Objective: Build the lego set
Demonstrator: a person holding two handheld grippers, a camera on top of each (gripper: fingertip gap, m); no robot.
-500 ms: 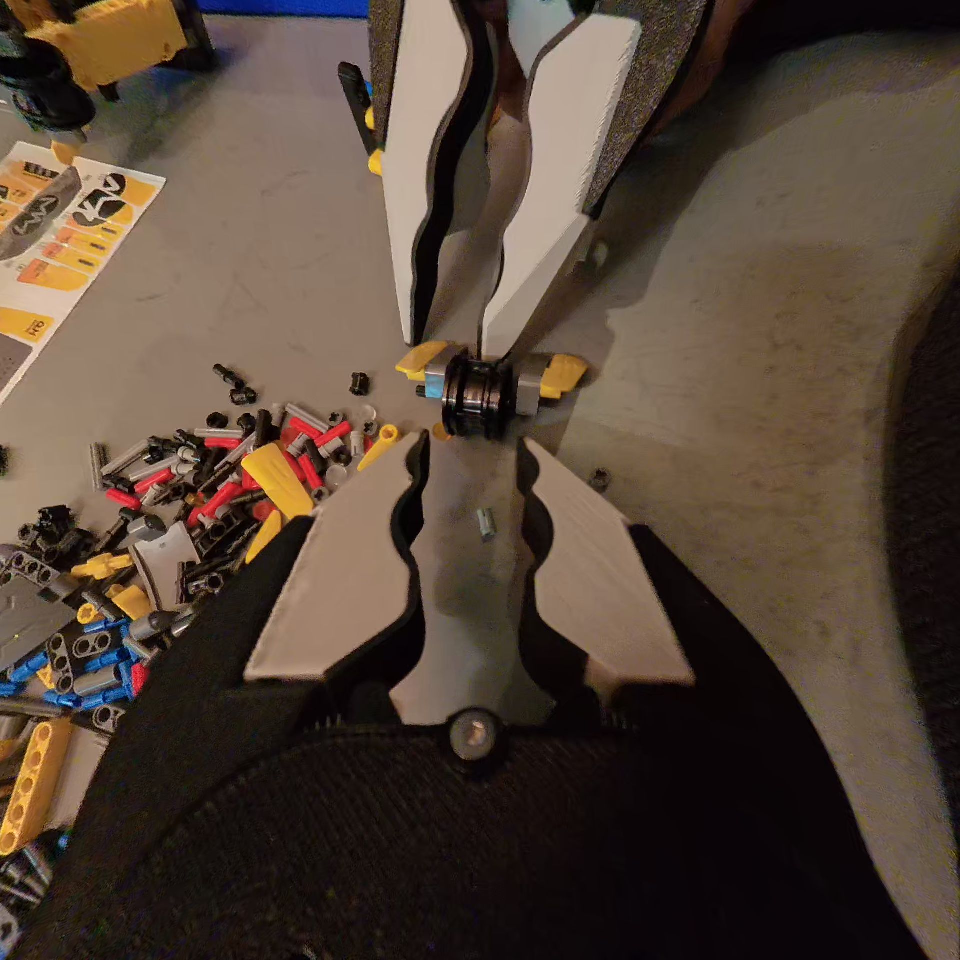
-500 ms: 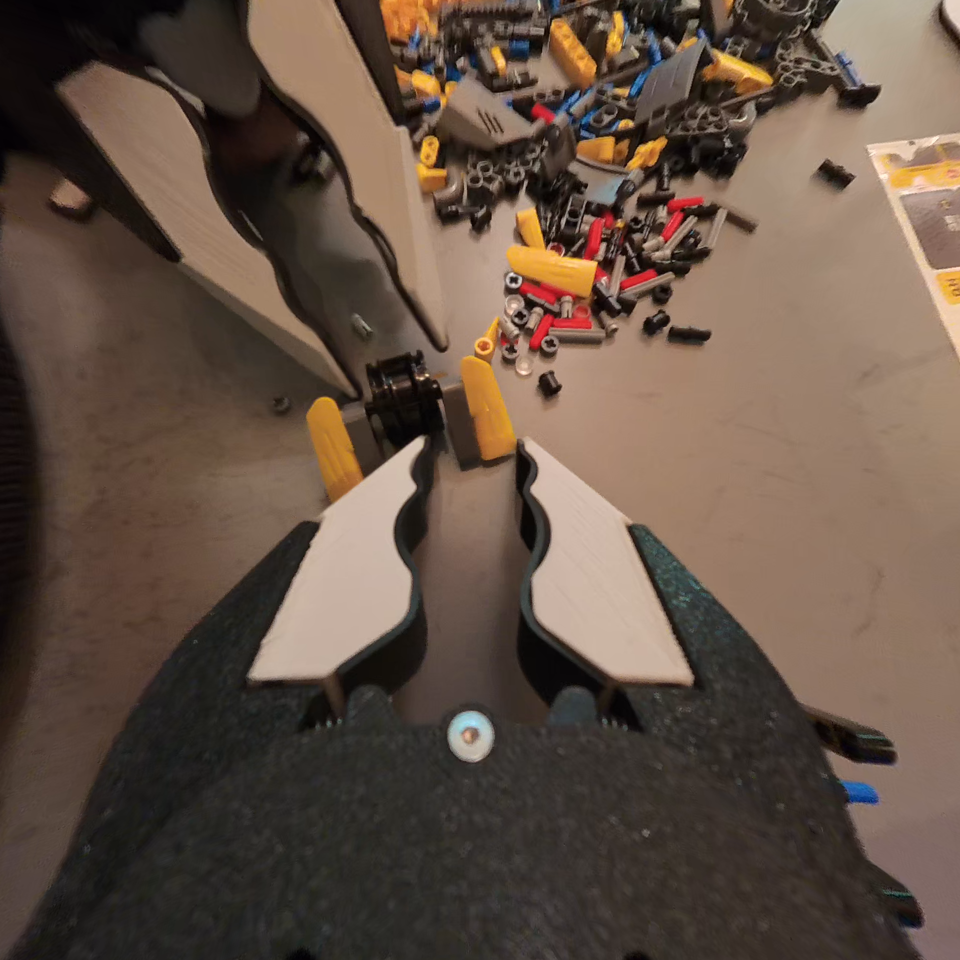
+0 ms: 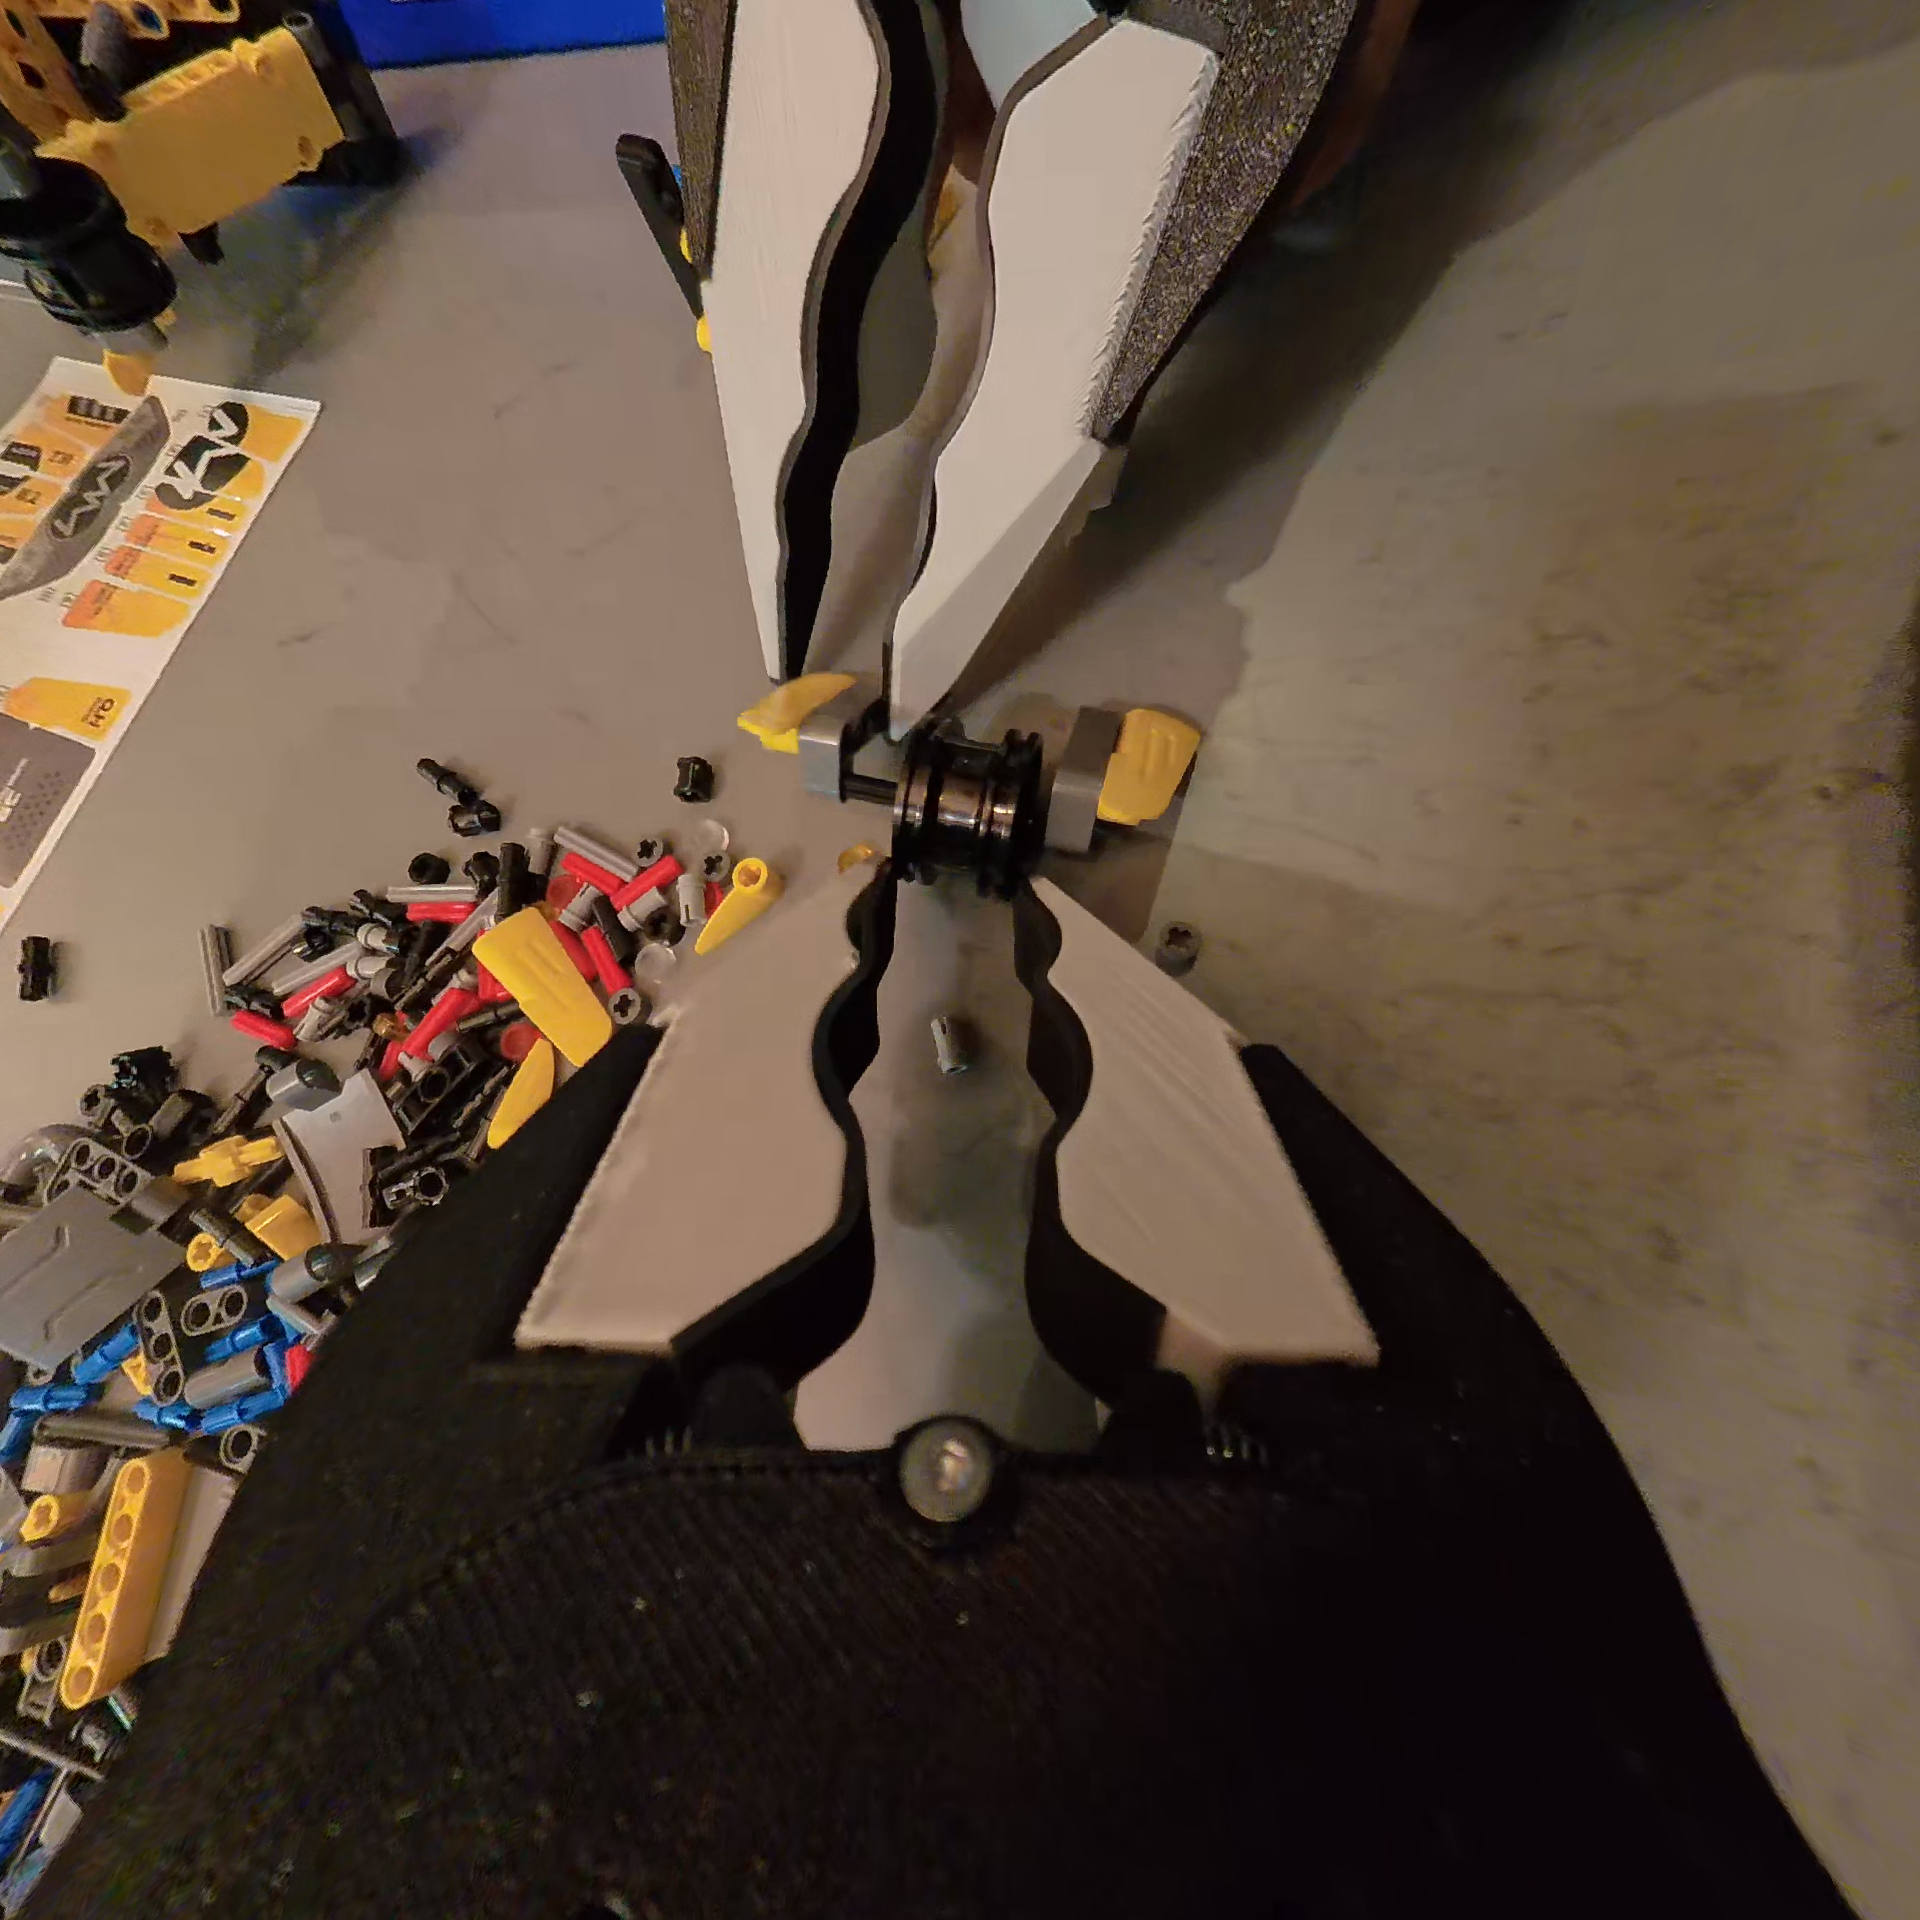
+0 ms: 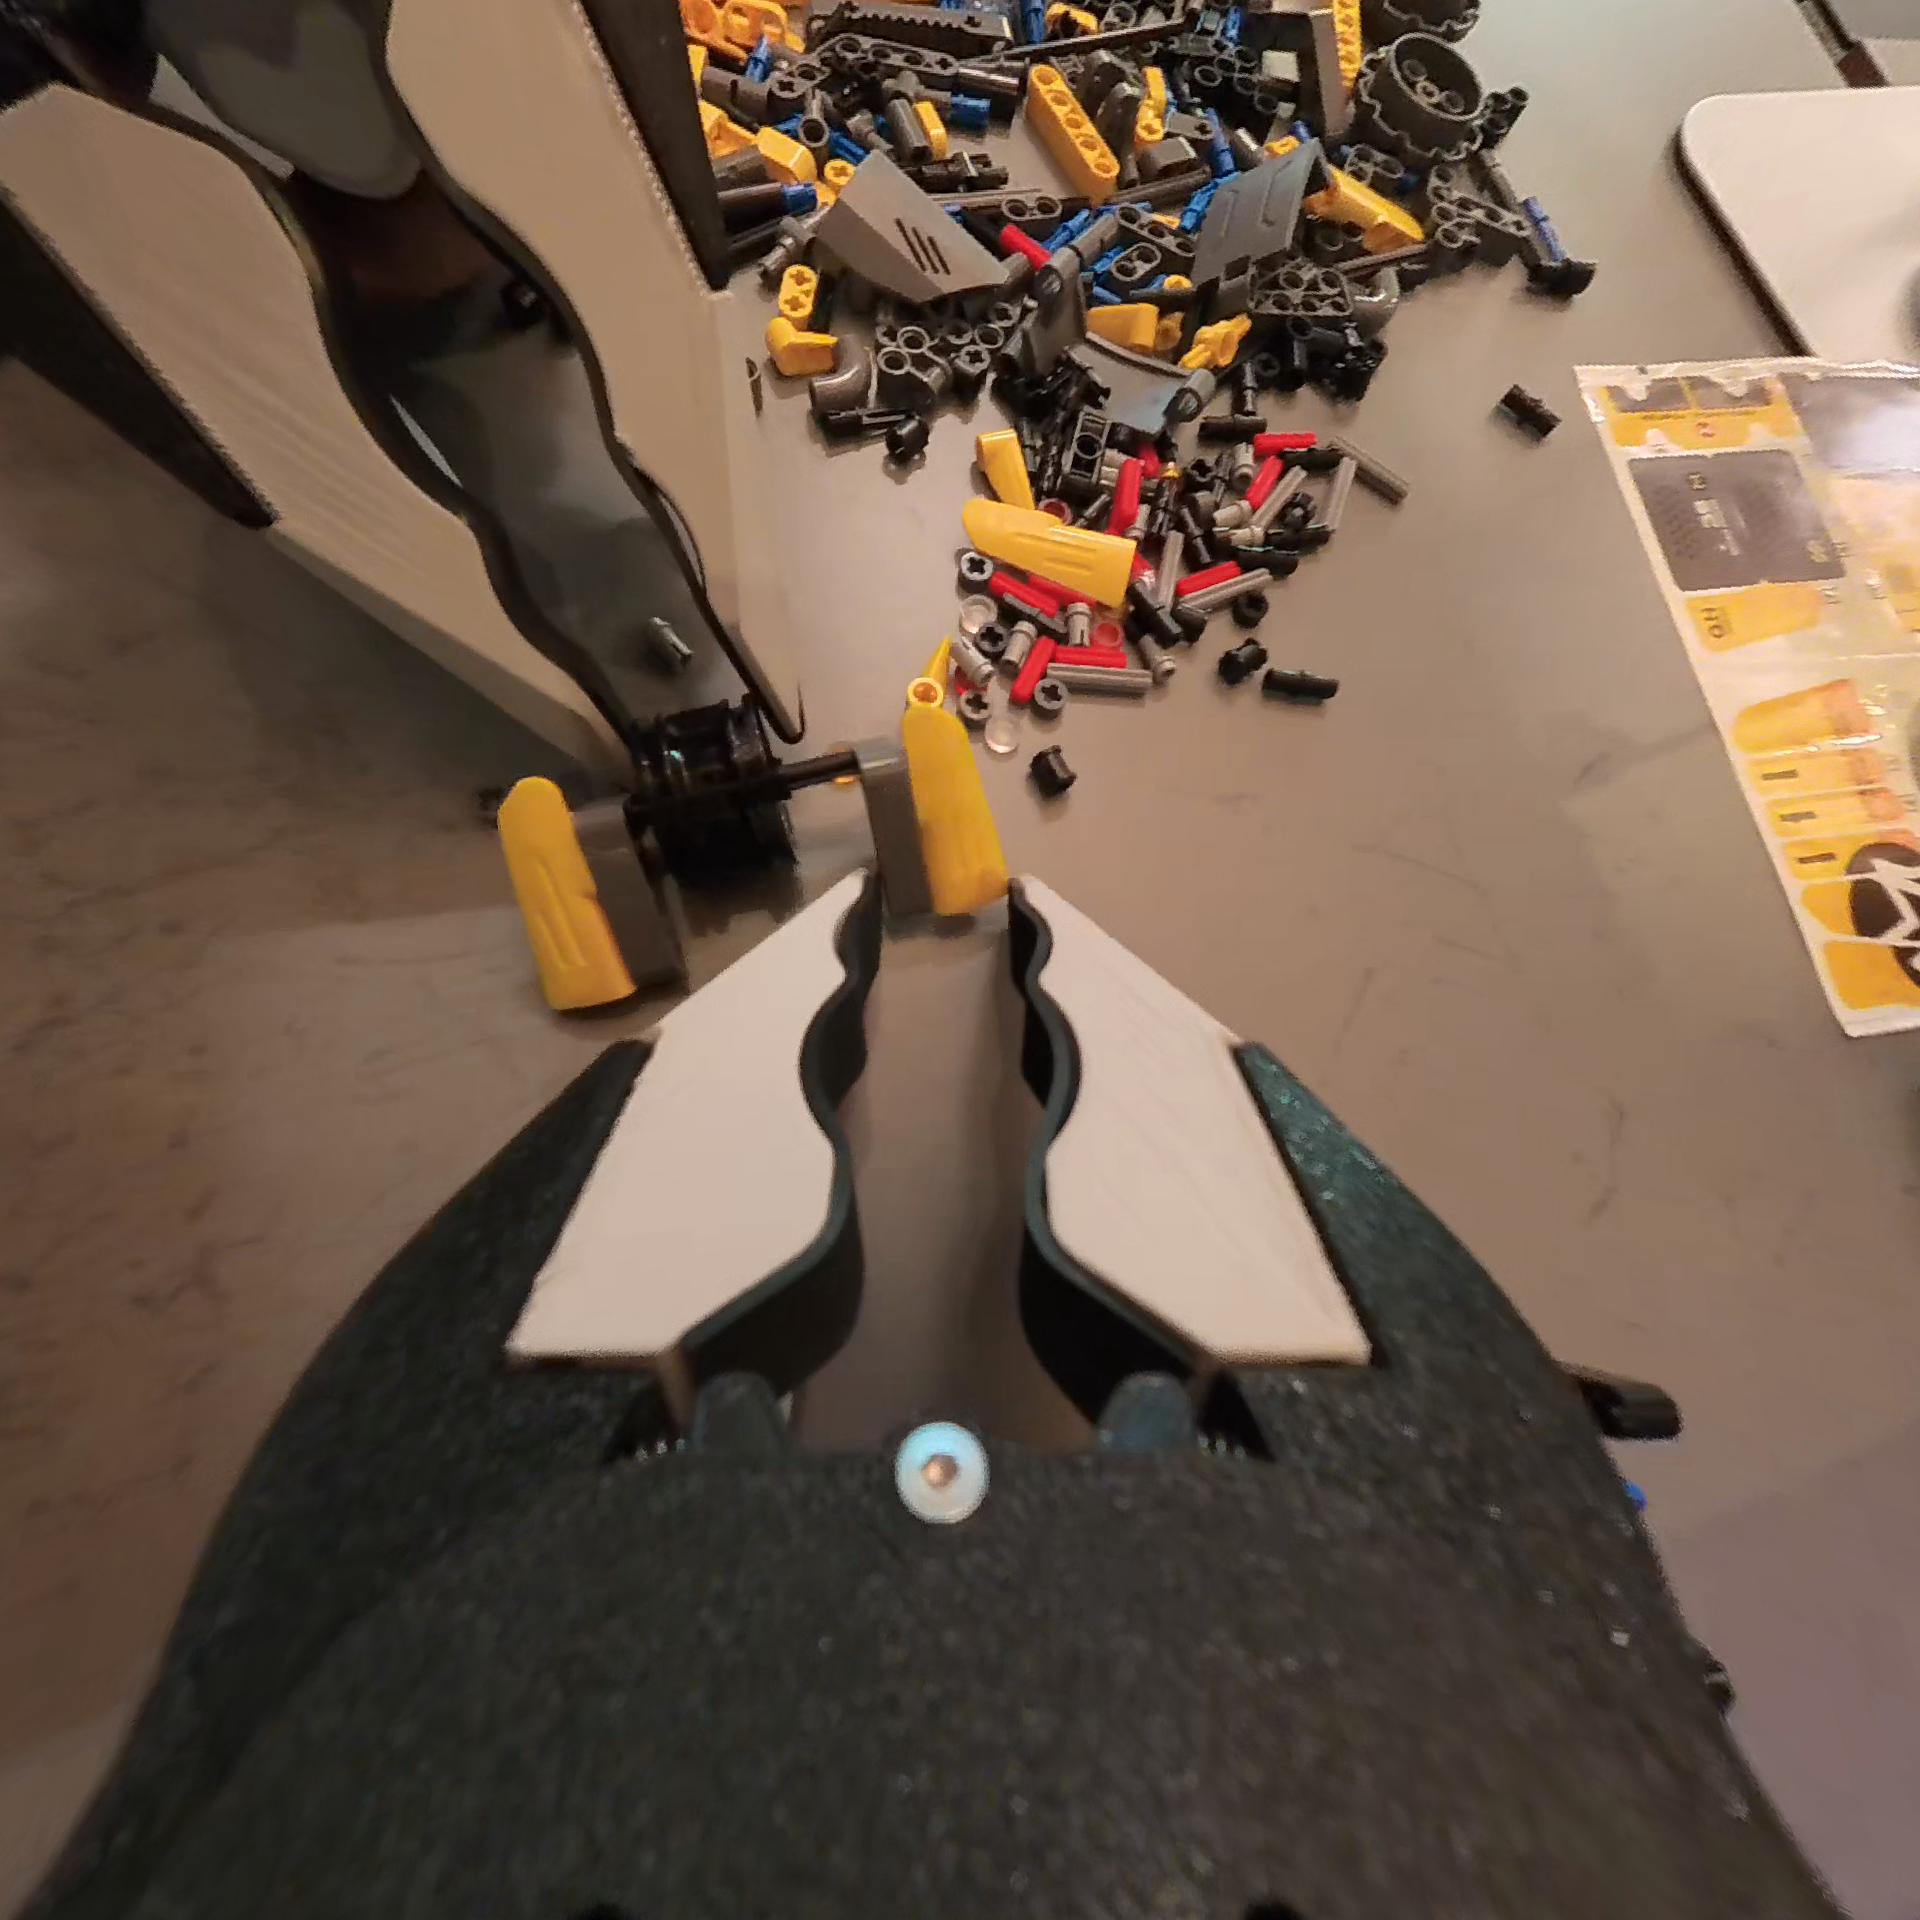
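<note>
A small assembly lies on the grey table: a black spool (image 3: pixel 966 805) on a black axle (image 3: pixel 868 795), with a grey-and-yellow end piece on each side. My left gripper (image 3: pixel 954 878) is shut on the spool, which also shows in the right wrist view (image 4: pixel 712 774). My right gripper (image 4: pixel 940 883) is shut on one grey-and-yellow end piece (image 4: pixel 935 810); a stretch of bare axle (image 4: pixel 821 774) separates this piece from the spool. The other end piece (image 4: pixel 577 904) sits against the spool. The right gripper (image 3: pixel 842 696) comes in from the top of the left wrist view.
A pile of loose red, yellow, grey, blue and black pieces (image 3: pixel 312 1091) lies left of the assembly. A sticker sheet (image 3: pixel 104 582) and a part-built yellow model (image 3: pixel 177 125) lie beyond it. A small grey pin (image 3: pixel 948 1042) lies under my left gripper. A white object (image 4: pixel 1808 197) sits far right.
The end piece in my right gripper has slid away from the spool, baring a stretch of axle. Both grippers kept their holds.
</note>
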